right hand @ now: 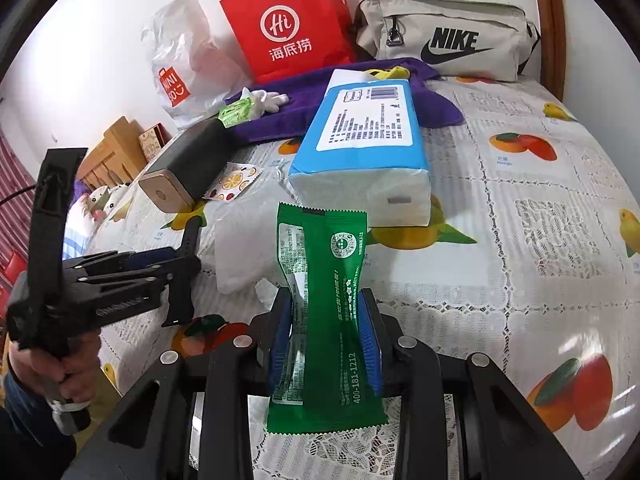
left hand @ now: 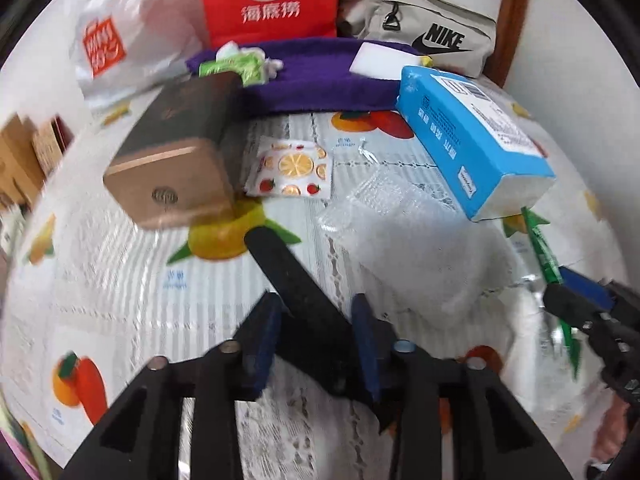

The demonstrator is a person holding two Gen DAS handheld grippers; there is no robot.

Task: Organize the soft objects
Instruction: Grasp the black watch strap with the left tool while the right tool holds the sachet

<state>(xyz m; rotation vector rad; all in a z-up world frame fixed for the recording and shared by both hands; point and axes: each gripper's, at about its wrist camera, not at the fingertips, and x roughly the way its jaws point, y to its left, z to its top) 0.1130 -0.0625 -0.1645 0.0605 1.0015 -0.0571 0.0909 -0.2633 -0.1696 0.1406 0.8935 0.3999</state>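
My right gripper (right hand: 326, 300) is shut on a green sachet (right hand: 324, 292), held upright above the fruit-print tablecloth (right hand: 520, 240); both also show at the right of the left wrist view (left hand: 548, 256). My left gripper (left hand: 316, 306) is shut on a flat black strap-like piece (left hand: 288, 272) that points forward; it shows too in the right wrist view (right hand: 188, 248). A blue tissue pack (right hand: 360, 148) lies ahead, in front of a purple towel (right hand: 432, 104) with a white sponge (left hand: 376, 60) and a green-white packet (right hand: 236, 110) on it.
A brown and gold box (left hand: 176, 152) and a fruit-print sachet (left hand: 292, 168) lie on the left. A clear plastic bag (left hand: 408, 240) lies mid-table. A red paper bag (right hand: 292, 20), a white plastic bag (right hand: 180, 64) and a grey Nike pouch (right hand: 448, 36) stand at the back wall.
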